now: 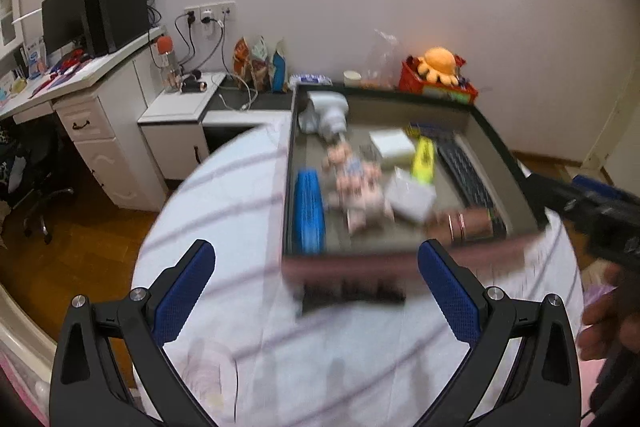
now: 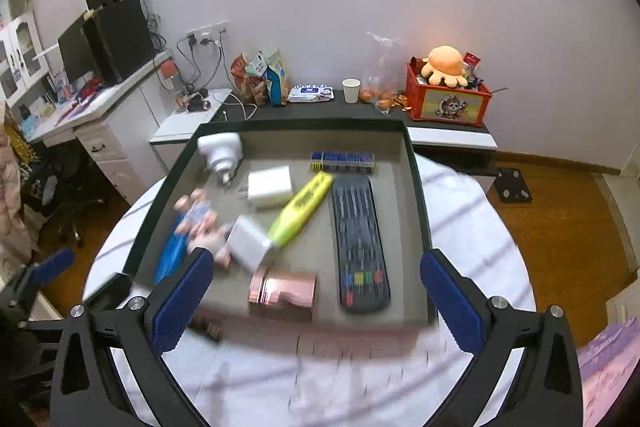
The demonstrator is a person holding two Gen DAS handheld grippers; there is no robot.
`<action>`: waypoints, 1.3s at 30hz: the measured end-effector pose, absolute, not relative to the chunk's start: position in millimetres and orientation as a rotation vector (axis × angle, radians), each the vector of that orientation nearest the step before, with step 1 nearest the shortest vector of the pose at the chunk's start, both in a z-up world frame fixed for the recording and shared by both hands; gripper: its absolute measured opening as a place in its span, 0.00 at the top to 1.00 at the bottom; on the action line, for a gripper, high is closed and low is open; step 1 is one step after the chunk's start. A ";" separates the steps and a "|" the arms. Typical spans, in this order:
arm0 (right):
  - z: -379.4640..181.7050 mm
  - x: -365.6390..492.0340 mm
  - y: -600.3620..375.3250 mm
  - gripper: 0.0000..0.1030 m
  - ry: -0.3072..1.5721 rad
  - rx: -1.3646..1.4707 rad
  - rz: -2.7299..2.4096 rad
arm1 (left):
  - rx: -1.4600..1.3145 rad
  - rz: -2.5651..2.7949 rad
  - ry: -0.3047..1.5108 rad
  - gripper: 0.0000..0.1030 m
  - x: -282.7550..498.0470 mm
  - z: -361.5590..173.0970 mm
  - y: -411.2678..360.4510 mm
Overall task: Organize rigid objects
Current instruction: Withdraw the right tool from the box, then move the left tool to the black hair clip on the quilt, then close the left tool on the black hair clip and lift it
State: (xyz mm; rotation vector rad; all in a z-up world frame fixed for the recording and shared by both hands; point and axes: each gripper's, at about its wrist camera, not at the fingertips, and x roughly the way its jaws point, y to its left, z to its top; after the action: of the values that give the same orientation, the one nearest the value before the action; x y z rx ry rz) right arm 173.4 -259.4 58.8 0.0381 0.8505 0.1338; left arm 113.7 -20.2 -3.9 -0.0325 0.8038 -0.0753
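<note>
Blue-padded jaws of both grippers hang spread and empty; lower the right squarely over the remote ahead.

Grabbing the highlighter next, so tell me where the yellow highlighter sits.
In the right wrist view, the yellow highlighter lies diagonally mid-tray, between the white charger and the black remote.

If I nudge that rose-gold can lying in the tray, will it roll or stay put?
The rose-gold can lies on its side, so it would probably roll. Its shiny surface may slip between fingers. The remote sits close on one side, likely stopping it there. Both grippers are open, holding nothing.
</note>
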 end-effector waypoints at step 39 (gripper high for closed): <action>-5.0 102.2 -296.7 0.00 0.957 0.178 0.130 | 0.013 -0.072 0.957 0.05 150.1 -95.3 -60.0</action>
State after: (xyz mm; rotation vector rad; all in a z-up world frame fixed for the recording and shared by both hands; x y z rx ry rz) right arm 102.2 -296.7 -5.0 0.1780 0.9570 0.1297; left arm 150.1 -60.0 -95.3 0.0127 0.9569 -0.0722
